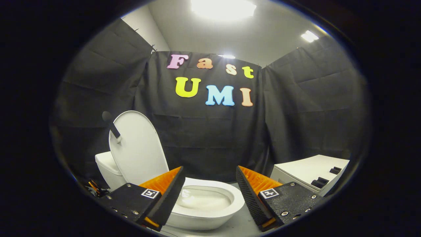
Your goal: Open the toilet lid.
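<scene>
**Toilet lid stands raised, fingers free**

Toilet lid (138, 148) stands upright behind the bowl (204, 200), leaning back toward the tank (107, 168), so I judge the task done or all but done. A small dark handle (111, 126) is fixed near the lid's top edge, probably there to give a gripper something to catch. The lid tilts slightly past vertical, which I take to be why it rests there unheld.

My gripper (209, 194) hovers in front of the bowl with its fingers (251, 194) spread wide and pinching nothing; the open bowl shows between them. From here I see no contact with the lid or the seat rim.

Right of the bowl sits a white cabinet (312, 172) with dark slots on top. Left of the tank, low down, lie some tangled wires (95, 189). The floor (240, 223) under the bowl looks pale grey, black cloth (204, 141) walls the booth behind the lid, and ceiling lights (223, 8) glare above.
</scene>
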